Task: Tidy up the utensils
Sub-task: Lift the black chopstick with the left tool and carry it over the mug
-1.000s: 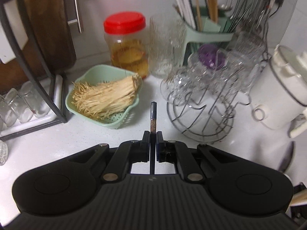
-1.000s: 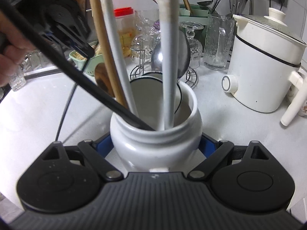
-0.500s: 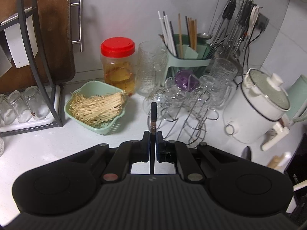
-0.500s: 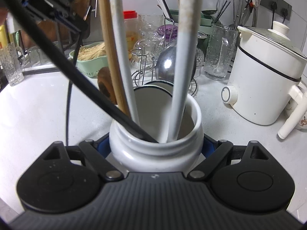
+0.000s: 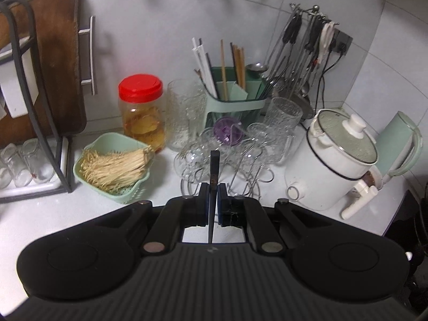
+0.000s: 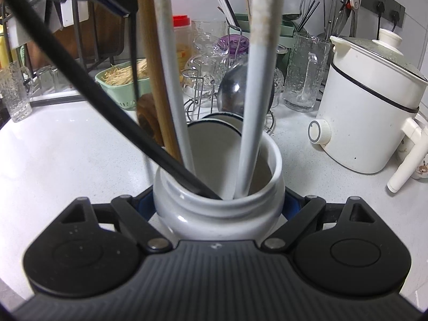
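The left gripper (image 5: 213, 200) has risen, clamped on a black utensil (image 5: 214, 171); the right gripper (image 6: 217, 206) grips the white jar (image 6: 216, 208), utensil leaving

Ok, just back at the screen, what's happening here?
The right tongs are clamped around the white ceramic jar, which holds several long utensil handles. The left tongs are shut on a thin black utensil handle, whose lower end sits inside the jar. Whether it is going in or coming out cannot be told.

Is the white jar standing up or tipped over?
Standing up. The jar sits mouth-up in the right gripper, with handles leaning out of its top.
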